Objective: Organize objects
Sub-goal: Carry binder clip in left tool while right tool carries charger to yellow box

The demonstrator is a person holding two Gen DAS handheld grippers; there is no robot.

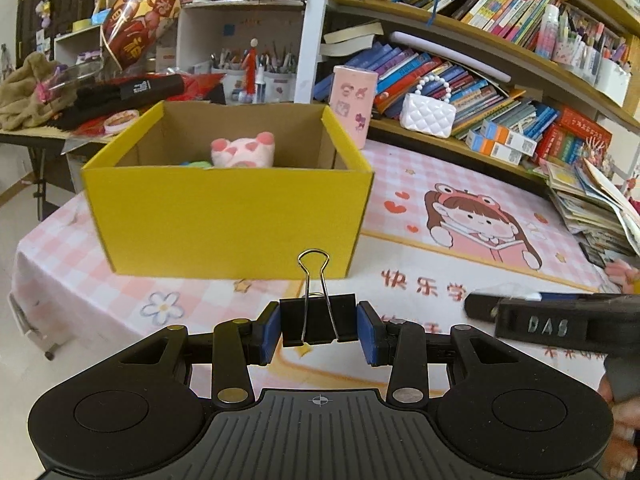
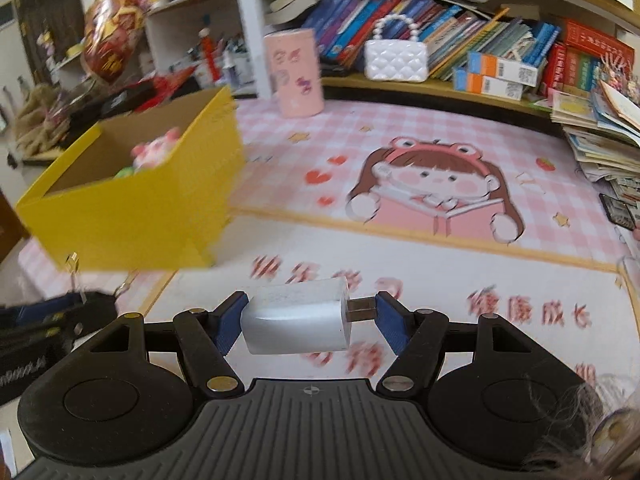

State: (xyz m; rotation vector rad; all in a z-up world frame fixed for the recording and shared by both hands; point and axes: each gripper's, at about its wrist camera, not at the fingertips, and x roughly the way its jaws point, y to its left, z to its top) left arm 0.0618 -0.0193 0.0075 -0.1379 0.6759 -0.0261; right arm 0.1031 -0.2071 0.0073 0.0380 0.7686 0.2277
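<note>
My left gripper (image 1: 318,326) is shut on a black binder clip (image 1: 318,320) with its wire handles pointing up, held above the mat in front of an open yellow box (image 1: 228,220). A pink plush toy (image 1: 244,152) and something green lie in the box. My right gripper (image 2: 308,320) is shut on a white charger plug (image 2: 296,322), with its prongs against the right pad. The yellow box (image 2: 132,216) lies to its left in the right wrist view. The right gripper's side shows at the right of the left wrist view (image 1: 560,322).
A pink cartoon mat (image 2: 400,240) covers the table. A pink cylinder (image 1: 352,104) stands behind the box. Bookshelves with a white quilted purse (image 1: 427,114) run along the back. A stack of booklets (image 2: 600,140) lies at the right. A cluttered side table (image 1: 60,108) stands at the left.
</note>
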